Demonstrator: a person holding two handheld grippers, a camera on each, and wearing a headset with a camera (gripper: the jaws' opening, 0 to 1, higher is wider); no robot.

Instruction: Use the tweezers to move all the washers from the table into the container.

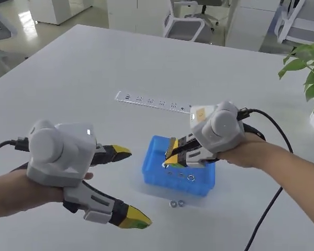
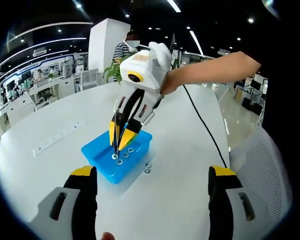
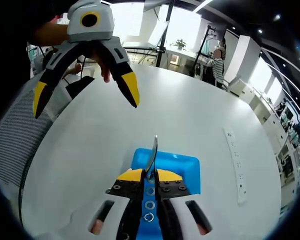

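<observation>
right gripper [image 1: 172, 150] was clenched on the tweezers [image 3: 151, 155], tips down in the blue container [image 1: 152, 170]. left gripper [image 1: 136, 187] hung spread, idle. Two washers [image 1: 176, 204] lay on the table [image 1: 146, 68] just beside the container. Probably best to come in low, pinch one rim and lift straight.

Smooth matt white desk [image 1: 94, 68], glossy blue plastic container [image 1: 152, 163], shiny metal washers [image 1: 176, 204], thin polished metal tweezers [image 3: 151, 156], left gripper [image 1: 136, 187] in satin white plastic, fingers [image 1: 131, 217] glossy-tipped hard plastic
</observation>
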